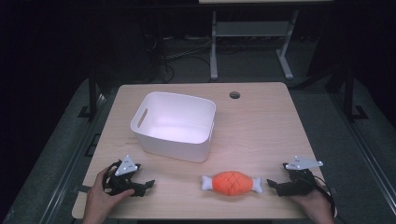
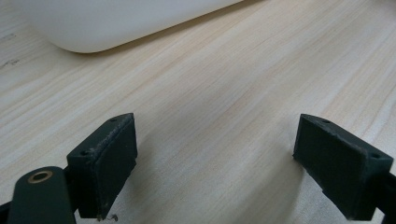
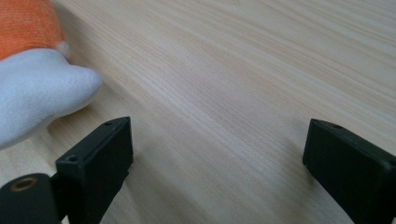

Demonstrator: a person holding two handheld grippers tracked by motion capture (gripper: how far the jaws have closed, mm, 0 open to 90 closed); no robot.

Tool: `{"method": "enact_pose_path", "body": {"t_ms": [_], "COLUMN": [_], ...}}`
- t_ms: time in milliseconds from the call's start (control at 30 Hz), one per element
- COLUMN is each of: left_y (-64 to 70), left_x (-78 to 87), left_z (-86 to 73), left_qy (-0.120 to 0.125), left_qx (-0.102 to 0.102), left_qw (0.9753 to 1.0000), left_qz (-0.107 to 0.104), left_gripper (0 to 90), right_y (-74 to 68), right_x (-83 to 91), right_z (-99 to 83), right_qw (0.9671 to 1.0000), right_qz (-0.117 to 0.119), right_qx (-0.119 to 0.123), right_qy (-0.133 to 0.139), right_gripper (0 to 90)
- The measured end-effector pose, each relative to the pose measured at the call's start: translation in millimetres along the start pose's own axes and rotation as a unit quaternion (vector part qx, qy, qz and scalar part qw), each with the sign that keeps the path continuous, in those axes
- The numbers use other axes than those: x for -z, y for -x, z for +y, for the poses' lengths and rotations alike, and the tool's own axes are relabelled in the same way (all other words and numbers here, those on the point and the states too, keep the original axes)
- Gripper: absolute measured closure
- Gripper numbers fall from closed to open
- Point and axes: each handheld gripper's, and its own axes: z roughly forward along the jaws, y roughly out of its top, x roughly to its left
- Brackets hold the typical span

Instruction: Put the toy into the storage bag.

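Black left gripper [image 1: 148, 184], black right gripper [image 1: 271, 183], grey three-cornered plates, screw-holed jaws

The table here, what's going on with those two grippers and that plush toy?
A person sits at a wooden table with a two-jaw gripper in each hand. Both rest near the front edge, jaws open and empty. The left gripper lies in front of a white bin that looks empty. The right gripper points at an orange plush meat toy with white bone ends, close to its nearer white end but not touching it. Nothing is being held yet.
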Motion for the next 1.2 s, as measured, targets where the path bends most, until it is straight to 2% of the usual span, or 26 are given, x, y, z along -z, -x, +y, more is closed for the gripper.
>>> {"method": "enact_pose_path", "body": {"t_ms": [467, 567, 600, 667, 700, 800, 967, 1000, 1033, 1133, 1200], "left_y": [-0.1, -0.1, -0.1, 0.0, -0.1, 0.0, -0.1, -0.1, -0.1, -0.1, -0.1], "left_x": [0.0, 0.0, 0.0, 0.0, 0.0, 0.0, 0.0, 0.0, 0.0, 0.0, 0.0], "left_z": [0.0, 0.0, 0.0, 0.0, 0.0, 0.0, 0.0, 0.0, 0.0, 0.0, 0.0], "left_qy": [0.000, 0.000, 0.000, 0.000, 0.000, 0.000, 0.000, 0.000, 0.000, 0.000, 0.000], "left_qx": [0.000, 0.000, 0.000, 0.000, 0.000, 0.000, 0.000, 0.000, 0.000, 0.000, 0.000], "left_qw": [1.0000, 1.0000, 1.0000, 1.0000, 1.0000, 1.0000, 1.0000, 1.0000, 1.0000, 1.0000, 1.0000], "left_qz": [0.000, 0.000, 0.000, 0.000, 0.000, 0.000, 0.000, 0.000, 0.000, 0.000, 0.000], "left_gripper": [12.6, 12.6, 12.6, 12.6, 12.6, 12.6, 12.6, 12.6, 12.6, 12.6, 12.6], "right_y": [1.5, 1.5, 1.5, -0.5, -0.5, -2.6, -3.8, -4.6, -4.6, -7.0, -10.0], "right_x": [0.7, 4.2, 4.2, 10.5, 10.5, 17.8, 27.6, 29.9, 29.9, 32.9, 35.1], "right_z": [-0.5, 0.3, 0.3, 2.4, 2.4, 5.8, 10.6, 11.7, 11.7, 13.5, 15.5], "right_qw": [1.0000, 1.0000, 1.0000, 0.9999, 0.9999, 0.9997, 0.9981, 0.9973, 0.9973, 0.9962, 0.9950], "right_qz": [0.003, 0.004, 0.004, 0.013, 0.013, 0.021, 0.057, 0.068, 0.068, 0.080, 0.093], "right_qx": [0.006, 0.004, 0.004, 0.002, 0.002, 0.000, -0.003, 0.001, 0.001, 0.006, 0.012], "right_qy": [0.003, -0.002, -0.002, -0.001, -0.001, 0.012, 0.023, 0.029, 0.029, 0.032, 0.035], "right_gripper": [10.0, 19.4, 19.4, 32.8, 32.8, 46.9, 71.4, 79.6, 79.6, 89.3, 89.4]}}
